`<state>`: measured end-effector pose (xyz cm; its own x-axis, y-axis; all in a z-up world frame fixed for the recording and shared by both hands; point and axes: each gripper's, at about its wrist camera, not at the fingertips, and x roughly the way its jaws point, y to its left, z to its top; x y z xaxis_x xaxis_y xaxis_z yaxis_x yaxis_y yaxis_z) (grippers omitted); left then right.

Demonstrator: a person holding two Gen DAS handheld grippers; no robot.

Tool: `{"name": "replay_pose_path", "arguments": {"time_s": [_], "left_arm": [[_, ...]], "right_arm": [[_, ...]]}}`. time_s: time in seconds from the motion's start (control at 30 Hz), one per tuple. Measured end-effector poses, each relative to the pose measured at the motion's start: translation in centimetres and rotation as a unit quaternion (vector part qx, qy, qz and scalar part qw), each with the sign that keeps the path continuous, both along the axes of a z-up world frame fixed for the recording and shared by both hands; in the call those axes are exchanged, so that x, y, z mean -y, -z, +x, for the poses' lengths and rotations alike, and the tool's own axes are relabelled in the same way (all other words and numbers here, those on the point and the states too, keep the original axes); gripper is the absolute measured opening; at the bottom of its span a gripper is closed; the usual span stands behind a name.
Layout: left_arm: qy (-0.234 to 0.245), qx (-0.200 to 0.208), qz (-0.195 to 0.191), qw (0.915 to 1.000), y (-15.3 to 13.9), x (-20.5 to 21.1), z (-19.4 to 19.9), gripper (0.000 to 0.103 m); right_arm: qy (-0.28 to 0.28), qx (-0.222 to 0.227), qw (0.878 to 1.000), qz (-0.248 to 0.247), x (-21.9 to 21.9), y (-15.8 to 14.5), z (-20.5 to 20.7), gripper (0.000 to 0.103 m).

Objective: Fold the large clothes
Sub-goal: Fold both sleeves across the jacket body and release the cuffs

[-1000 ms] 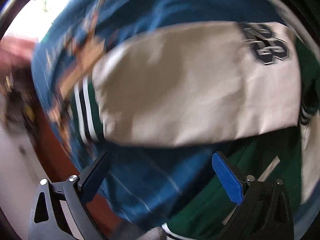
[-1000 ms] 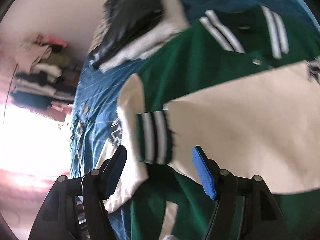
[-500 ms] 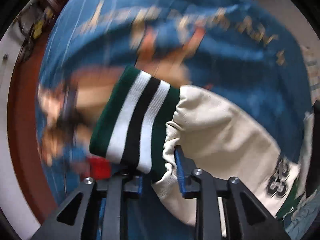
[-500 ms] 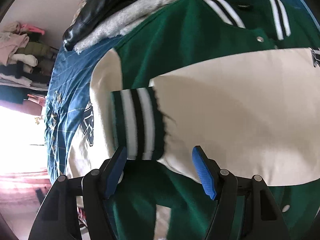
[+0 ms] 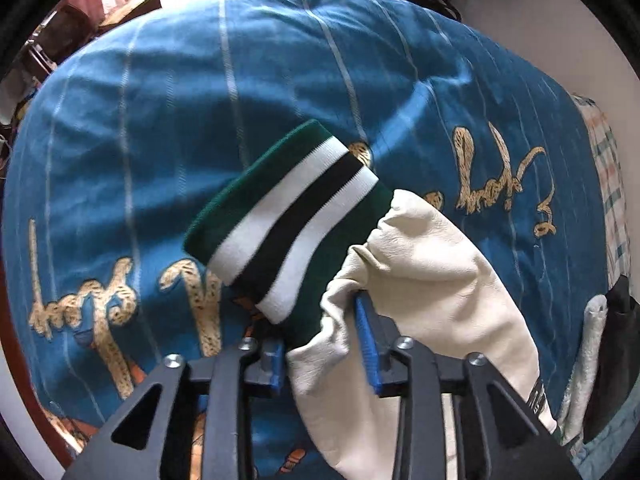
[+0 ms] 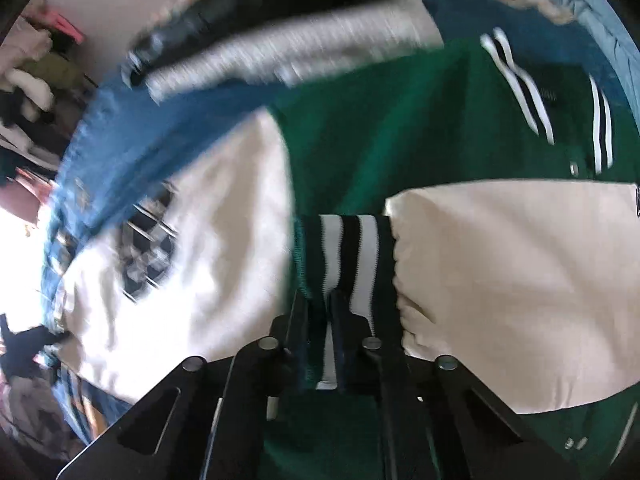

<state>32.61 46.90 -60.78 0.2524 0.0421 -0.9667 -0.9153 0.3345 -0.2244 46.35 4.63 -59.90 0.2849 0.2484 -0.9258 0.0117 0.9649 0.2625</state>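
1. My left gripper (image 5: 322, 344) is clamped on one sleeve of the varsity jacket (image 6: 400, 128), right where the cream leather sleeve (image 5: 432, 280) gathers into its striped cuff (image 5: 288, 224). The cuff juts out just ahead of my fingers, tilted up and to the left, while the sleeve trails off to my right and behind.

2. My right gripper (image 6: 320, 320) is pinched shut on the other striped cuff (image 6: 344, 256), biting its near edge. That cream sleeve (image 6: 520, 288) runs off to the right, lying across the green body.

3. Ahead of the right gripper spreads the green jacket front with its striped collar (image 6: 516, 84); beyond my left, only the blue bedspread (image 5: 160, 120) with tan lettering.

4. Farthest off, a dark and grey garment (image 6: 280, 52) lies at the jacket's top edge, blurred.

5. Risks, as I judge them: the left grip holds bunched leather near the seam, so a sharp pull could let it slide free. Pulling the two sleeves unevenly would skew the body, and a wide swing could drag the neighbouring garment.
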Motion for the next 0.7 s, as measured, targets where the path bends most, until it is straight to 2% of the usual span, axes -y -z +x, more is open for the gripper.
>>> {"name": "replay_pose_path", "arguments": {"time_s": [0.07,0.13,0.23,0.3,0.33,0.37,0.4,0.43,0.5,0.57,0.6,0.7], "left_arm": [[0.002,0.029,-0.014,0.9995,0.8,-0.3,0.2,0.055],[0.003,0.046,-0.019,0.9987,1.3,-0.4,0.4,0.061],[-0.008,0.040,-0.007,0.9991,1.2,-0.3,1.2,0.060],[-0.023,0.045,0.016,0.9986,0.4,0.5,1.8,0.036],[-0.027,0.045,0.029,0.9982,-0.5,0.8,1.1,0.021],[-0.028,0.047,0.035,0.9979,-1.1,0.8,1.3,0.018],[-0.029,0.046,0.044,0.9975,-2.1,1.2,1.4,0.017],[-0.027,0.046,0.057,0.9969,-3.3,1.6,1.8,0.016],[-0.012,0.045,0.089,0.9949,-5.5,2.5,2.4,0.015],[0.022,0.032,0.138,0.9897,-8.3,4.6,3.2,0.014],[0.044,0.030,0.166,0.9847,-10.0,5.5,3.6,0.014],[0.115,0.029,0.244,0.9624,-14.3,9.2,4.7,0.014]], "right_arm": [[-0.013,-0.024,0.999,0.017,-0.4,1.2,0.4,0.007],[-0.012,-0.067,0.997,0.044,0.0,3.3,0.8,0.007],[0.003,-0.066,0.994,0.083,1.5,2.9,1.0,0.007],[0.006,-0.048,0.996,0.081,2.5,1.4,0.6,0.009],[0.005,-0.031,0.997,0.065,3.0,0.3,0.2,0.022],[0.005,-0.019,0.999,0.045,3.3,-0.4,-0.1,0.036],[0.002,-0.009,1.000,0.008,3.6,-1.0,-0.5,0.075],[0.000,-0.002,1.000,-0.031,3.8,-1.5,-0.8,0.099],[-0.005,0.010,0.995,-0.098,4.5,-1.8,-1.5,0.099],[-0.001,0.000,0.988,-0.156,5.4,-1.5,-2.3,0.099],[0.003,-0.004,0.986,-0.164,6.0,-1.4,-2.5,0.099],[0.014,-0.027,0.981,-0.190,7.1,-0.7,-3.1,0.099]]}}
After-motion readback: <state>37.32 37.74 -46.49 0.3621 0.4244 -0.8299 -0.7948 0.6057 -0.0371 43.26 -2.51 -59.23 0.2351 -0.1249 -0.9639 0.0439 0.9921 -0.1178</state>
